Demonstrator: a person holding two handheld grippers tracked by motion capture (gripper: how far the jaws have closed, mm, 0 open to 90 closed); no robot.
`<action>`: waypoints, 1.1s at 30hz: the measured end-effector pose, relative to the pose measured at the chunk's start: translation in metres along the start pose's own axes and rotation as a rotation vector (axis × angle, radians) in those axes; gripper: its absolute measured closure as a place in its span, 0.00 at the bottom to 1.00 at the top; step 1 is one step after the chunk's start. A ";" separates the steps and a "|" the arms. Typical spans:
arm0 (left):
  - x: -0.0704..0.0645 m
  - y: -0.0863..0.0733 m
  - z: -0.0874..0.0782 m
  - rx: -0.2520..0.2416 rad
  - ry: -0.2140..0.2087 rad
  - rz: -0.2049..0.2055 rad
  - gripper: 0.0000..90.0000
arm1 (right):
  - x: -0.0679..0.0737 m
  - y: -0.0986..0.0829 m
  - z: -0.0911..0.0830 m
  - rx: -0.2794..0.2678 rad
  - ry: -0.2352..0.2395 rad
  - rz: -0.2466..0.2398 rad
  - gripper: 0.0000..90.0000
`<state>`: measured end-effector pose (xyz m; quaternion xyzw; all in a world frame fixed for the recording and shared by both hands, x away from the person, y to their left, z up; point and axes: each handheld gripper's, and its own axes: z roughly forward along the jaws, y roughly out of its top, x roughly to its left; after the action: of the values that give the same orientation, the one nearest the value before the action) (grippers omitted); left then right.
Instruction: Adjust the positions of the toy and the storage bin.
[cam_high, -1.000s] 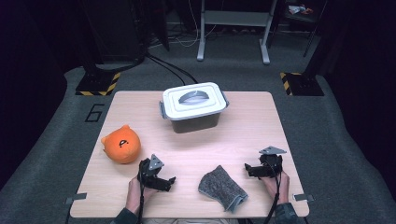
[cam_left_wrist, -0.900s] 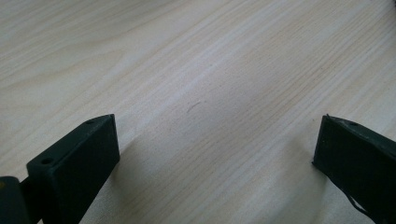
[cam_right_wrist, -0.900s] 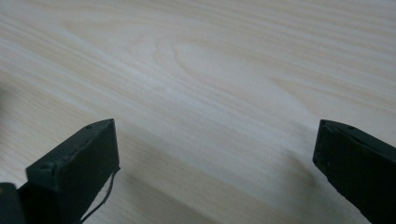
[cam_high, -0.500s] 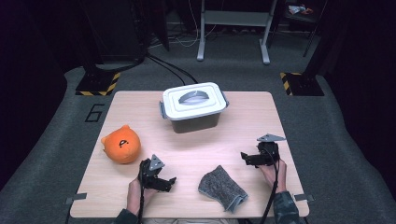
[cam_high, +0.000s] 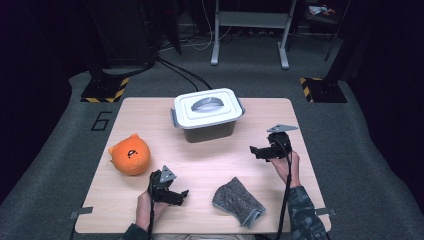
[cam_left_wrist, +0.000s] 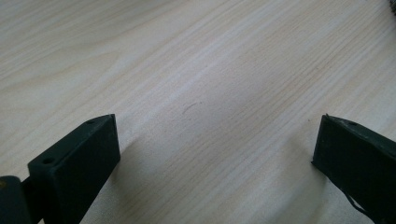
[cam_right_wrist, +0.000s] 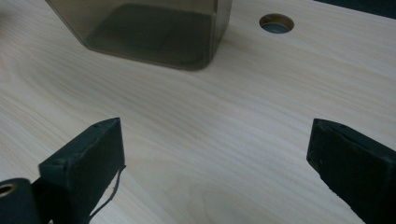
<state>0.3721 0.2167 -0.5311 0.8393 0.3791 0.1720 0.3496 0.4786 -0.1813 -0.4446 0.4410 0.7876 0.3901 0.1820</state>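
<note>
**High view: lidded box is the nearest target**

High view shows me the surface (cam_high: 150, 115) with the lidded box (cam_high: 207, 115) at its far middle, rigid and smooth-walled. I judge it light but slippery; the lid handle (cam_high: 208, 104) suits a grasp. My right gripper (cam_high: 256, 151) faces it, jaws spread empty. My left gripper (cam_high: 181, 197) rests parted, empty too.

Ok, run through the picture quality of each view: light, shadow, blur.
High view: the table is lit evenly while the surrounding floor falls into dark; the lidded box casts a short shadow toward the person. Left hand-held gripper view: wood grain sharp, near jaws soft, faint shadows beside them. Right hand-held gripper view: jaws blurred, the box's smoky wall in focus.
</note>
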 end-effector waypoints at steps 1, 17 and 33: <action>0.000 0.000 0.000 0.003 -0.003 0.002 0.00 | 0.000 0.004 0.001 0.003 0.004 -0.003 0.04; 0.000 0.000 0.000 -0.001 -0.003 0.001 0.00 | 0.005 0.072 0.026 -0.017 0.000 -0.042 0.28; -0.001 0.000 0.000 -0.006 -0.005 0.004 0.01 | 0.002 0.112 0.052 -0.046 -0.028 -0.032 0.55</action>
<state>0.3715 0.2165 -0.5313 0.8394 0.3761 0.1717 0.3528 0.5721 -0.1217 -0.3905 0.4294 0.7828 0.3988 0.2093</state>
